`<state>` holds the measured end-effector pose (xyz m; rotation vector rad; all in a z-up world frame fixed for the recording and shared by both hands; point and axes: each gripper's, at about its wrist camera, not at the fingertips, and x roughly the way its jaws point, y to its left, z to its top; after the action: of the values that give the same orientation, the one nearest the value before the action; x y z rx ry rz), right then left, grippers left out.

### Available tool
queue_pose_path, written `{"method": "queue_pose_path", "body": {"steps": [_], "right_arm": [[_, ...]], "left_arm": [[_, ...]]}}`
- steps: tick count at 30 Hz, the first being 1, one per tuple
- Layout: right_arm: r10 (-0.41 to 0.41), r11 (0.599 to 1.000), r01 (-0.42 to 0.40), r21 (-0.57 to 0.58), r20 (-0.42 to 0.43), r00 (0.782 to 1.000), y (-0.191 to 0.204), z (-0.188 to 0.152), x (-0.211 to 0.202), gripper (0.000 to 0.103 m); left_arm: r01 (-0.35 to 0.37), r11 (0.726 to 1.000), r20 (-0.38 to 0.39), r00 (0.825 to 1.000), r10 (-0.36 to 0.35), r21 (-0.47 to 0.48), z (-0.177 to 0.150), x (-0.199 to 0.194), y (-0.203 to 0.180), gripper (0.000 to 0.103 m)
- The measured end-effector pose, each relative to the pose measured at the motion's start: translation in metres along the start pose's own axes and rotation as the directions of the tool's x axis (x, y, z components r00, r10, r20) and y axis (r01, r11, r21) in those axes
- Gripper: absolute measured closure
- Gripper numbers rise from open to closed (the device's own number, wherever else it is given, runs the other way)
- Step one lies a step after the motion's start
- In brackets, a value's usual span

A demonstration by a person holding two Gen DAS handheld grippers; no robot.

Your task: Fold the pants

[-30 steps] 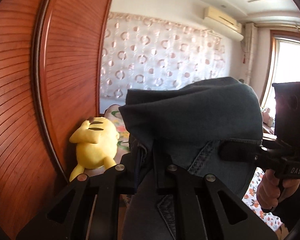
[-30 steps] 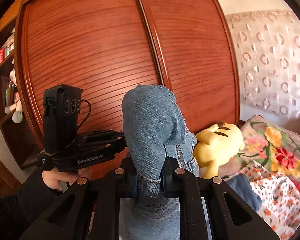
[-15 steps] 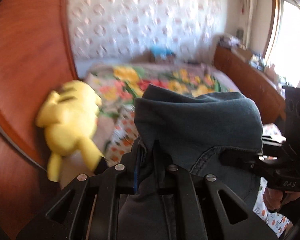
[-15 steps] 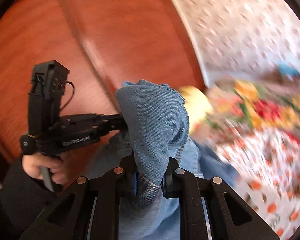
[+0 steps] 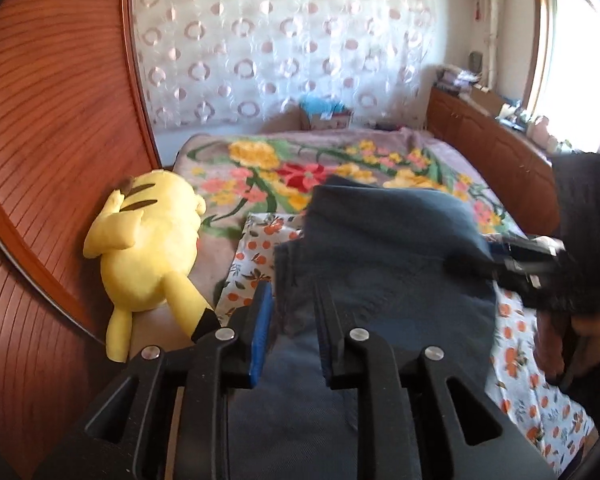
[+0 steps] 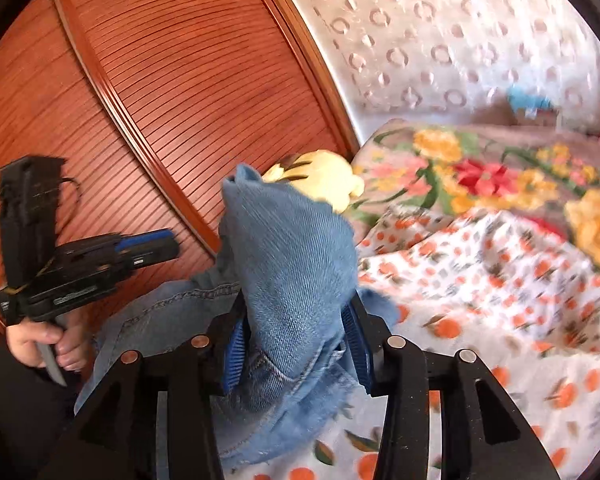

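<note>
Left gripper point(image 5: 294, 328): held low and level over the bed, aimed toward the far curtain; its black fingers point(image 5: 332, 336) stand a little apart with a fold of cloth between them, one blue ribbed pad bare, so whether they pinch the cloth cannot be told.
Right gripper point(image 6: 298, 344): tilted down toward the bed, fingers point(image 6: 358, 340) parted around a bunched fold that fills the gap; blue ribbed pads show on both sides, and a firm grip cannot be confirmed.
Hands: in the right wrist view a bare hand point(image 6: 48, 340) wraps the left tool's handle, left of the fingers; in the left wrist view the other hand point(image 5: 560, 340) grips its handle at the right.
Writing: white lettering on the left tool's body, too blurred to read.
Blue denim pants point(image 6: 292, 264): woven twill with stitched seams, humped up over the right fingers and trailing left toward the left tool; in the left wrist view they look dark and drape ahead of the fingers onto the bed.
White sheet with orange fruit print point(image 6: 500, 288): rumpled, under and right of the fingers.
Floral blanket point(image 5: 300, 168): soft, beyond the fingers.
Yellow plush toy point(image 5: 152, 248): lying left of the fingers against the ribbed reddish wooden wardrobe door point(image 6: 180, 80).
</note>
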<state>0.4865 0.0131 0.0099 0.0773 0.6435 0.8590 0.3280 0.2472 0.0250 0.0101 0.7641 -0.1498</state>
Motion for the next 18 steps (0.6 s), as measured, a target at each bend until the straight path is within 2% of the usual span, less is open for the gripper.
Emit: {"method": "queue_pose_path", "body": {"steps": [2,3,5,6,8,10,12,15,18], "right_arm": [[-0.067,0.996,0.07,-0.052,0.055,0.996,0.011,0.007,-0.018,0.057],[-0.075,0.994,0.082,-0.076,0.089,0.993,0.017,0.009,-0.027,0.057],[-0.075,0.989,0.092,-0.115,0.145,0.987,0.03,0.015,-0.04,0.057],[-0.046,0.988,0.069,-0.14,0.161,0.986,0.038,0.017,-0.043,0.057],[0.005,0.978,0.024,-0.206,0.141,0.99,0.054,0.016,-0.034,0.057],[-0.003,0.967,0.03,-0.251,0.107,0.994,0.064,0.011,-0.014,0.058],[-0.079,0.956,0.097,-0.275,0.076,0.994,0.062,0.007,0.012,0.058],[-0.125,0.966,0.116,-0.232,-0.022,0.992,0.04,-0.003,0.047,0.059],[-0.148,0.958,0.139,-0.25,-0.017,0.989,0.035,-0.019,0.058,0.06]], "left_arm": [[0.002,1.0,0.014,1.0,-0.002,0.002,-0.01,-0.012,-0.004,0.082],[0.002,1.0,0.025,1.0,-0.002,0.007,-0.018,-0.019,-0.007,0.082],[0.007,1.0,0.036,0.999,-0.008,0.013,-0.033,-0.027,-0.012,0.082],[0.019,1.0,0.03,0.999,-0.019,0.003,-0.042,-0.028,-0.013,0.082],[0.033,0.999,0.012,0.999,-0.033,-0.002,-0.05,-0.023,-0.016,0.082],[0.033,0.999,-0.008,0.999,-0.033,0.0,-0.061,-0.013,-0.019,0.082],[0.027,0.999,-0.026,0.999,-0.027,-0.019,-0.07,-0.002,-0.019,0.082],[0.041,0.997,-0.033,0.999,-0.044,-0.066,-0.079,0.009,-0.012,0.082],[0.042,0.997,-0.034,0.998,-0.045,-0.071,-0.089,0.017,-0.018,0.082]]}}
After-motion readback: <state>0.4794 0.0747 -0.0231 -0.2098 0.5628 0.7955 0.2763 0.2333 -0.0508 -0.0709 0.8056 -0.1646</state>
